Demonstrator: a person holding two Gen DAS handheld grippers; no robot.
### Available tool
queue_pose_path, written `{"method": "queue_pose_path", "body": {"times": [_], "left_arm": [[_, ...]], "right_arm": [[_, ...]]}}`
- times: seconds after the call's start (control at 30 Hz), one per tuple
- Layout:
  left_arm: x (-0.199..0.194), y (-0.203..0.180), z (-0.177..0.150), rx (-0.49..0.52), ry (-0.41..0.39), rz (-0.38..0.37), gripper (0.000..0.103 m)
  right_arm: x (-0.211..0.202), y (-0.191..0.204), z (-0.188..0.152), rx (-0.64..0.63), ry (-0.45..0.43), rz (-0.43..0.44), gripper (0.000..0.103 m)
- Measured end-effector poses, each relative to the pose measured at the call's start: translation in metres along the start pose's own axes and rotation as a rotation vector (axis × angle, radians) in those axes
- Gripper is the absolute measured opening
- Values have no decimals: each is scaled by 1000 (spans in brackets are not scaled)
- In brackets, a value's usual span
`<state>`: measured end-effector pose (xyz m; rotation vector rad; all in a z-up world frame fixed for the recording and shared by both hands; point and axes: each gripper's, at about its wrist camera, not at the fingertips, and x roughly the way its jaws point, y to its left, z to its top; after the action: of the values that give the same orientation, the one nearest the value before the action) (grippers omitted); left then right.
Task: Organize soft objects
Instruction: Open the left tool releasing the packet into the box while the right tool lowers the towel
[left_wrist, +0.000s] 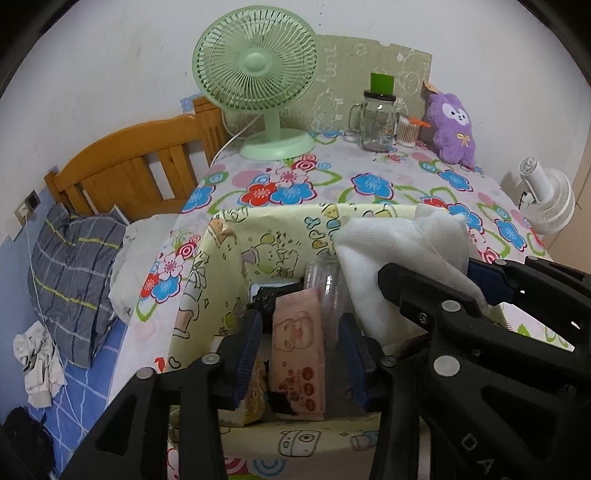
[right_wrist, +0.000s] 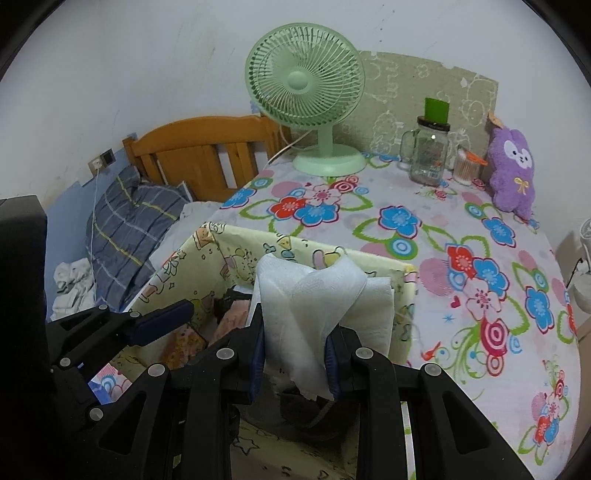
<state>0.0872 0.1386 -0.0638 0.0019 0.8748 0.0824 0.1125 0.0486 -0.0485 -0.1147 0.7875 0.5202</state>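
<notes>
A yellow cartoon-print fabric box (left_wrist: 207, 280) stands on the flowered table, also in the right wrist view (right_wrist: 207, 251). My right gripper (right_wrist: 295, 354) is shut on a white tissue cloth (right_wrist: 310, 295) and holds it over the box; the cloth also shows in the left wrist view (left_wrist: 391, 251). My left gripper (left_wrist: 299, 354) is open over the box, its fingers either side of a pink tissue pack (left_wrist: 299, 350) that stands inside. A purple plush toy (left_wrist: 452, 127) sits at the table's far right, also in the right wrist view (right_wrist: 513, 173).
A green desk fan (left_wrist: 258, 81), a glass jar mug (left_wrist: 375, 122) and a cotton swab tub (left_wrist: 408, 129) stand along the table's back. A bed with a wooden headboard (left_wrist: 129, 166) and grey plaid pillow (left_wrist: 74, 273) lies left. A white fan (left_wrist: 546, 199) is right.
</notes>
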Motion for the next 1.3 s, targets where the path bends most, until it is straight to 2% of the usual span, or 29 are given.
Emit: {"method": "queue_pose_path", "body": {"times": [0.27,0.4,0.43,0.47,0.53,0.6,0.93,1.03,1.3], "left_arm": [[1,5,0,-8,13,-5,54],[2,5,-1,-3,24,-8,54],[2,4,-1,3,26,-7,55],[1,3,-2,6,26,-14,61],[0,2,-3,5,31,-36,68],[-2,1,-5,0,31,-41,73],[-5,-6,-8,-6,24,-19,79],[-7,-10,-9,-4,17,-16,82],[-20,-17,-6,-9,-34,-5,93]], "right_arm": [[11,5,4,-9,8,5,30],[20,5,5,-6,32,18,33],[23,5,5,-9,39,20,34],[24,5,5,-11,42,23,35],[27,5,4,-16,50,54,52],[31,5,4,-11,59,85,65],[21,3,0,-24,39,37,93],[14,1,0,-43,14,21,97],[-4,-12,0,-27,-19,-6,99]]}}
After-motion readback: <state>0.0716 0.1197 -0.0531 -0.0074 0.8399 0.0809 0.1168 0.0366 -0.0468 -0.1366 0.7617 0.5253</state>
